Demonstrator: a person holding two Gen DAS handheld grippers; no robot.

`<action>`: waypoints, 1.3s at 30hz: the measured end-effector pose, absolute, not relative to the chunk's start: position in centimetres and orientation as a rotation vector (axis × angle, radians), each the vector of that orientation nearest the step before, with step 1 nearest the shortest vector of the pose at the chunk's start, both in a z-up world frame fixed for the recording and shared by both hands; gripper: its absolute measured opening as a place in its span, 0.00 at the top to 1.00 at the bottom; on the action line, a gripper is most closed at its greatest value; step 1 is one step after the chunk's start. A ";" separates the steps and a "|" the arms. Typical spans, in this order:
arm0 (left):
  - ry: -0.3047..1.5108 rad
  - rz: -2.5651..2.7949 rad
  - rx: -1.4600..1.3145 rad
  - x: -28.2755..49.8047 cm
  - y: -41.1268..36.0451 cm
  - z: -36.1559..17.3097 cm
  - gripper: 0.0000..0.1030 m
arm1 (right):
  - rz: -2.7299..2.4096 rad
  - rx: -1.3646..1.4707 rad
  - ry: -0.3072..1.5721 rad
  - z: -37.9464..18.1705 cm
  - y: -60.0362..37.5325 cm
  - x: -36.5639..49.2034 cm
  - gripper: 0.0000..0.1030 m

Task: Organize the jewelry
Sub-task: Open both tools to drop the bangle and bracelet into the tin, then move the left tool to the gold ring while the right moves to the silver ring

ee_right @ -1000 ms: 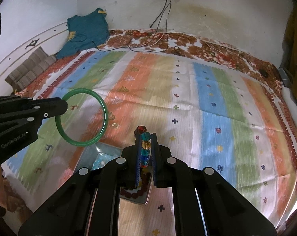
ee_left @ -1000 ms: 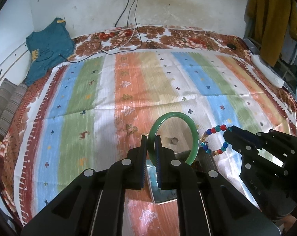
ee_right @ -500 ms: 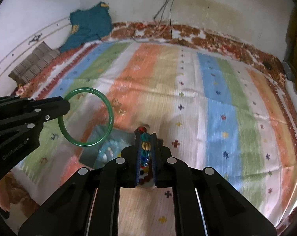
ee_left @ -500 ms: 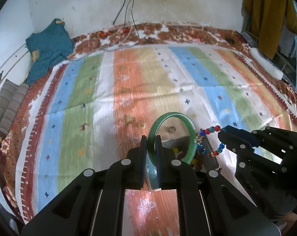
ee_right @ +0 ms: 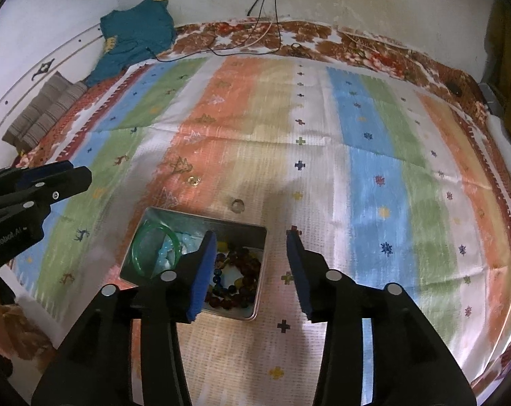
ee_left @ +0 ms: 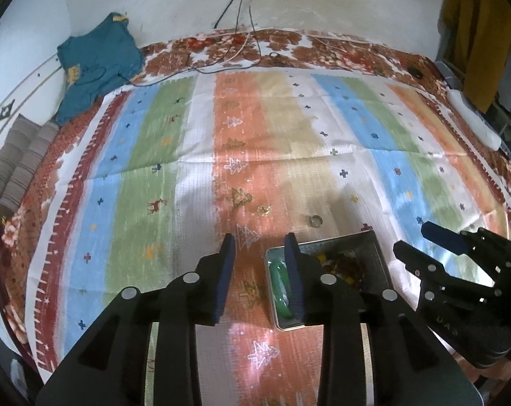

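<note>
A metal tin (ee_right: 260, 233) lies on the striped cloth, and also shows in the left wrist view (ee_left: 380, 253). In it lie a green bangle (ee_right: 143, 237), pale blue beads (ee_right: 167, 252) and dark bead bracelets (ee_right: 241, 270). The bangle also shows in the left wrist view (ee_left: 279, 287). Two small rings lie on the cloth beyond the tin: a gold one (ee_right: 193, 180) and a silver one (ee_right: 236, 204). My left gripper (ee_left: 259, 277) is open and empty above the tin's left side. My right gripper (ee_right: 253, 270) is open and empty above the tin's right side.
A teal garment (ee_right: 137, 30) and a folded striped cloth (ee_right: 42, 111) lie at the far left. Cables (ee_right: 255, 40) run down the back wall onto the bed. A mustard garment (ee_left: 475, 34) hangs at the right.
Both grippers have opened. The green bangle left my left gripper and the bead bracelet left my right gripper; both now lie in the tin.
</note>
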State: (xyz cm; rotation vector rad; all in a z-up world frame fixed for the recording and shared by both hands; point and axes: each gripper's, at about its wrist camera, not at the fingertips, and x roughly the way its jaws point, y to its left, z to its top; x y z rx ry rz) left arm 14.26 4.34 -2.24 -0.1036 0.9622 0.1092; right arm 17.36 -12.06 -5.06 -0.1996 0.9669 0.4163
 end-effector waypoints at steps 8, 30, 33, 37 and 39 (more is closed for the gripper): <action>0.993 0.100 -0.170 15.4 5.4 -2.9 0.63 | 0.422 -0.175 0.997 -5.2 -11.8 18.4 0.48; 1.103 0.107 -0.131 20.7 5.9 -6.6 0.44 | 0.437 -0.182 1.075 -6.5 -10.2 21.6 0.35; 1.121 0.113 -0.115 21.4 5.8 -7.3 0.44 | 0.430 -0.169 1.094 -6.9 -10.3 22.5 0.35; 1.141 0.115 -0.114 22.3 5.9 -8.1 0.41 | 0.431 -0.163 1.111 -7.3 -10.2 23.2 0.35; 1.148 0.103 -0.111 22.7 5.7 -8.3 0.41 | 0.433 -0.155 1.119 -7.4 -10.2 23.6 0.32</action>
